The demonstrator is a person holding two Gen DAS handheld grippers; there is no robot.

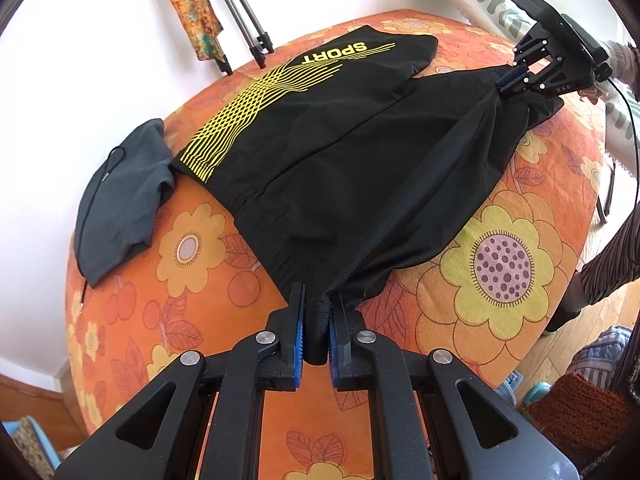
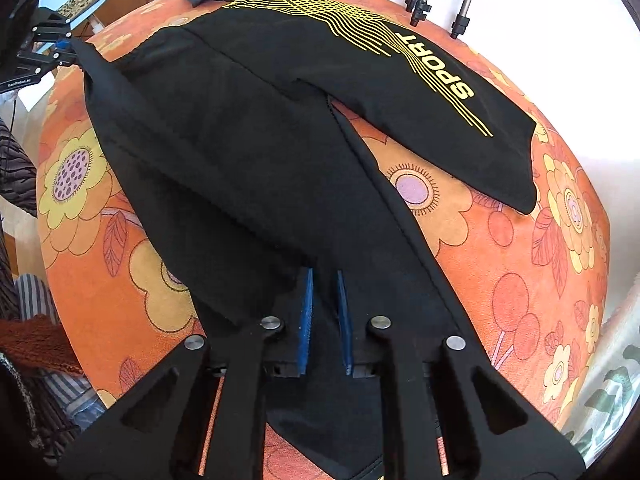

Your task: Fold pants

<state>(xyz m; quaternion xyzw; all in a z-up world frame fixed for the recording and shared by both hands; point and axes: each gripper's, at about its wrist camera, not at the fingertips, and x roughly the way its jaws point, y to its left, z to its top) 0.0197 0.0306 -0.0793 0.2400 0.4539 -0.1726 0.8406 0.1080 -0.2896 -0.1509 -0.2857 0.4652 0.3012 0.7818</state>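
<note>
Black shorts-style pants point(image 1: 340, 136) with a yellow line pattern and the word SPORT lie spread on an orange flowered table point(image 1: 500, 264). My left gripper point(image 1: 318, 308) is shut on the bunched waistband corner at the near edge. My right gripper point(image 1: 510, 82) is shut on the hem of the nearer leg and lifts it. In the right wrist view the pants point(image 2: 280, 128) run away from my right gripper point(image 2: 325, 280), whose blue pads pinch the black cloth. The left gripper point(image 2: 66, 50) holds the far corner there. The printed leg lies flat on the table.
A folded dark grey garment point(image 1: 120, 196) lies on the table's left side, touching the waistband end. Tripod legs point(image 1: 240, 12) and a patterned cloth point(image 1: 188, 4) stand by the white wall. A person in a striped garment point(image 1: 612, 252) stands at the right.
</note>
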